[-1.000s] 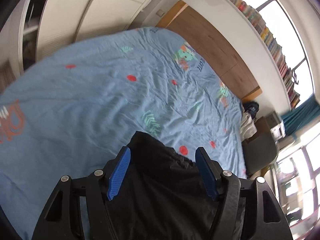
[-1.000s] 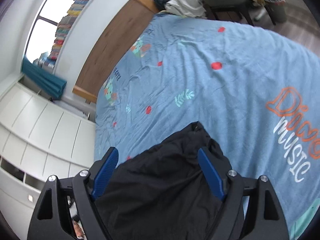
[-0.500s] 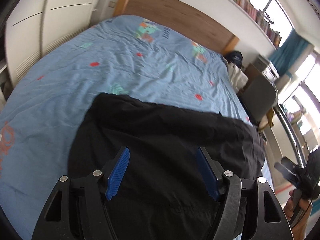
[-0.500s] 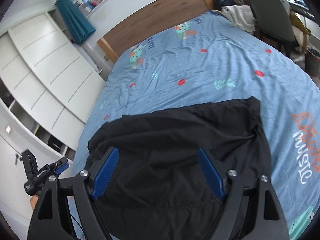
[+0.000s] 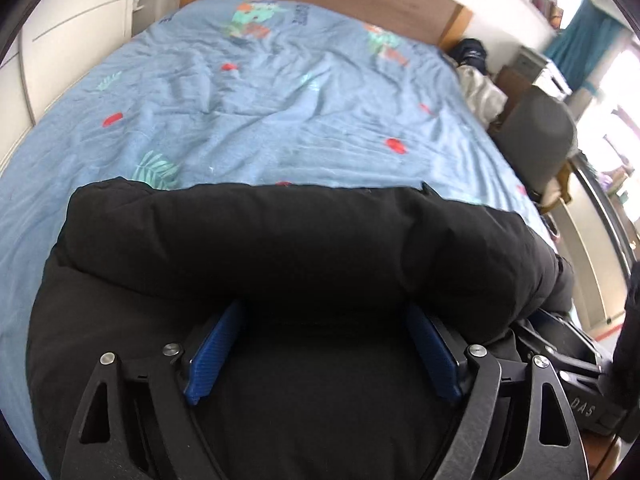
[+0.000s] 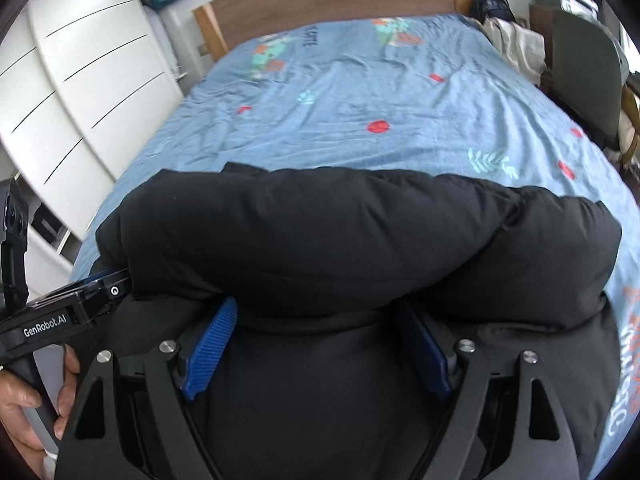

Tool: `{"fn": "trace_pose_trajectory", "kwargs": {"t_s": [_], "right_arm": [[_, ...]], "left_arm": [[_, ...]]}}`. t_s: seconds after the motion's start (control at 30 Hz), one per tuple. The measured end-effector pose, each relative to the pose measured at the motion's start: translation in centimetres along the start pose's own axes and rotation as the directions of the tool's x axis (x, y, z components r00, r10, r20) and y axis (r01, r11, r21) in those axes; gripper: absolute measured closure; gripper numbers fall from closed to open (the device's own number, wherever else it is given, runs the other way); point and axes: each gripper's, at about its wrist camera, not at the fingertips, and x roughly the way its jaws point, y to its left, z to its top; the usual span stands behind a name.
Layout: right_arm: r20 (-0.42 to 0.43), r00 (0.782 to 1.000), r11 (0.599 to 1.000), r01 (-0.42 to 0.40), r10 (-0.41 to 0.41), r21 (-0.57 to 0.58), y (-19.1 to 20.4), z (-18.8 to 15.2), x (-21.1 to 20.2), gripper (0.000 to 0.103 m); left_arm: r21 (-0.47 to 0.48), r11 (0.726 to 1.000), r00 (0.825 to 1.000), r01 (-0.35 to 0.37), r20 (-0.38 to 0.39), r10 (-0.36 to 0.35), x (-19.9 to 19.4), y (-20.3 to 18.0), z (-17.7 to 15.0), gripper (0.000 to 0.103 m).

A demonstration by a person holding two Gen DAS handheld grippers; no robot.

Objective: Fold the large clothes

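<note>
Now a puffy black jacket (image 5: 304, 240) bulges between both wide-spread tongs, left (image 5: 320, 354) opening.

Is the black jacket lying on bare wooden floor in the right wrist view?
No, the black jacket lies on a blue bedsheet.

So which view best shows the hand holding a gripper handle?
The right wrist view: a hand at its lower left edge grips the handle of the left gripper, fingers visible. The left wrist view shows only the right gripper's black body at its right edge; no hand can be made out there.
</note>
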Motion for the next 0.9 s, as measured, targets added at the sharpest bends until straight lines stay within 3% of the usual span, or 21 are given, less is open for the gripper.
{"fn": "trace_pose_trajectory", "kwargs": {"t_s": [0.3, 0.4, 0.53, 0.67, 0.8, 0.9], "right_arm": [[-0.064, 0.997, 0.999, 0.039, -0.038, 0.010, -2.2, 3.6, 6.2, 0.017], [-0.079, 0.997, 1.000, 0.015, -0.013, 0.025, -3.2, 3.9, 7.0, 0.016], [-0.074, 0.997, 1.000, 0.000, 0.002, 0.021, -4.7, 3.5, 6.2, 0.016], [-0.072, 0.996, 0.998, 0.049, -0.046, 0.048, -7.5, 2.8, 4.9, 0.016], [-0.087, 0.992, 0.989, 0.101, -0.092, 0.105, -10.8, 1.8, 3.7, 0.016], [-0.081, 0.977, 0.976, 0.202, -0.196, 0.077, -11.3, 1.4, 1.9, 0.016]], "left_arm": [[-0.004, 0.995, 0.992, -0.104, -0.074, 0.104, 5.8, 0.5, 2.9, 0.008], [-0.008, 0.995, 0.992, -0.098, -0.087, 0.097, 6.2, 0.8, 2.9, 0.006], [-0.007, 0.996, 0.992, -0.088, -0.090, 0.087, 5.4, 1.8, 2.6, 0.005], [-0.040, 0.993, 0.990, -0.113, -0.093, 0.109, 4.2, 3.9, 2.4, 0.005], [-0.088, 0.979, 0.980, -0.183, -0.090, 0.176, 2.4, 6.2, 1.6, 0.005], [-0.109, 0.957, 0.963, -0.269, -0.048, 0.265, 0.1, 7.2, 1.1, 0.006]]}}
